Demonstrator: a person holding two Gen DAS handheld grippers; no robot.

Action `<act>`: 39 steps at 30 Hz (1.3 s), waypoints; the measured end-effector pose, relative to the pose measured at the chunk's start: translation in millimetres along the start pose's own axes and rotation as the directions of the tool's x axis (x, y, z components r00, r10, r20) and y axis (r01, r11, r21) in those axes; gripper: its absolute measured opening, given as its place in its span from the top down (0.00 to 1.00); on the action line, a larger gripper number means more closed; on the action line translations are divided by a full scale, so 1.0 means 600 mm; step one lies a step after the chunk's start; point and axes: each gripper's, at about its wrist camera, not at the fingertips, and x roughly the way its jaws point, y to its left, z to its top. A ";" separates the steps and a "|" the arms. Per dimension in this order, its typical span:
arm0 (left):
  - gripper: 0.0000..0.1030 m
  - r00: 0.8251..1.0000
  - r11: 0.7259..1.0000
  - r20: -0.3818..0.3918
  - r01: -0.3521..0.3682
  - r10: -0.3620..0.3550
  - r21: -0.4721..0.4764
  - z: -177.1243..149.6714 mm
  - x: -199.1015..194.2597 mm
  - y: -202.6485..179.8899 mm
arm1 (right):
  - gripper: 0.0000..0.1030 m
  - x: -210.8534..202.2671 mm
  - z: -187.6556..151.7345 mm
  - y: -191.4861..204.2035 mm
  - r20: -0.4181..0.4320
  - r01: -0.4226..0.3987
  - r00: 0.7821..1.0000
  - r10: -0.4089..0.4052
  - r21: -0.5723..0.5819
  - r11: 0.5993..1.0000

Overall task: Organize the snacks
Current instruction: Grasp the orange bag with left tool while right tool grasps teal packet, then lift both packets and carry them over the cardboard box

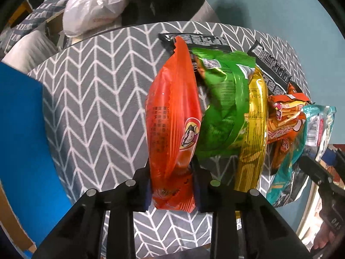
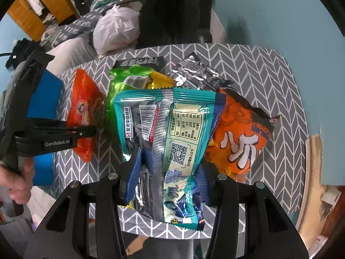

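Clamping both packets now: your left gripper (image 1: 172,185) fingers pinch the red-orange packet (image 1: 172,116) low down, the right gripper (image 2: 166,181) fingers grip the teal packet (image 2: 168,133), both above the desk (image 1: 97,86). Slick foil could slide free, or snag the green bag (image 1: 222,108) alongside.

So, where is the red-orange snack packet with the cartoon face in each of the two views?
Left wrist view: the red-orange packet stands centre, pinched at its lower end by the left gripper.
Right wrist view: the same packet is at the left, with the left gripper closed on it.
Shared landmark: the green packet right beside it.
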 end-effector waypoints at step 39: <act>0.72 0.953 0.976 0.288 -0.028 0.092 -0.218 -0.122 -0.269 0.139 | 0.54 -0.060 0.099 0.227 0.052 -0.095 0.992 0.118 -0.331 0.939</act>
